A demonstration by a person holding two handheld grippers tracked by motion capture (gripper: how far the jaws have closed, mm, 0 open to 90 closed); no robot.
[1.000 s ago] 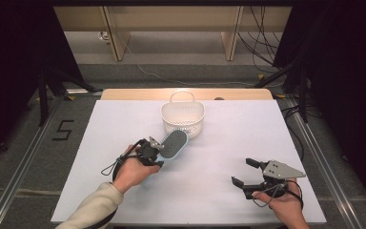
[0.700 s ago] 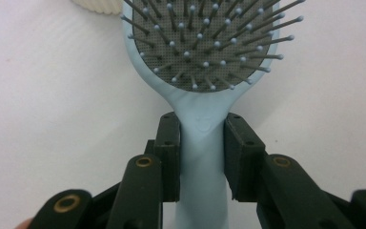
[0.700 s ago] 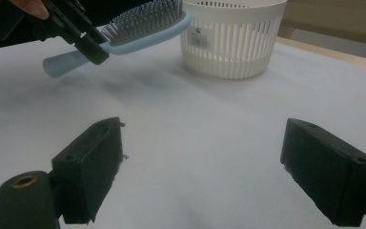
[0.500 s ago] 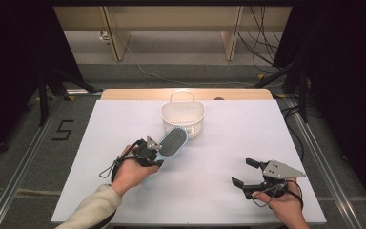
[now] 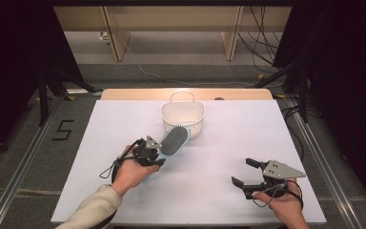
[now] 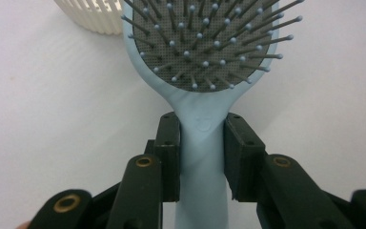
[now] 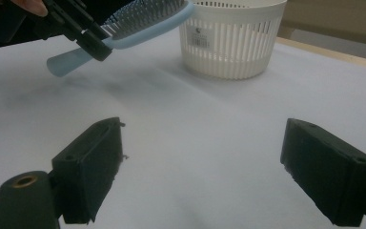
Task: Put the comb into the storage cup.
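My left gripper (image 5: 158, 151) is shut on the handle of a light blue hairbrush (image 5: 173, 140), held above the white table with its bristled head toward the white slatted basket (image 5: 183, 117). In the left gripper view both pads (image 6: 169, 157) press the handle of the hairbrush (image 6: 202, 138), bristles facing up, and the basket (image 6: 93, 14) shows at the top left. My right gripper (image 5: 246, 173) stands open near the front right of the table, nothing between its pads (image 7: 93, 167). From the right gripper view the hairbrush (image 7: 124, 28) hangs beside the basket (image 7: 233, 40).
The white table (image 5: 114, 129) has a wooden strip along its far edge. Dark stands and cables lie on the floor to both sides. A taped "5" (image 5: 63, 130) marks the floor at left.
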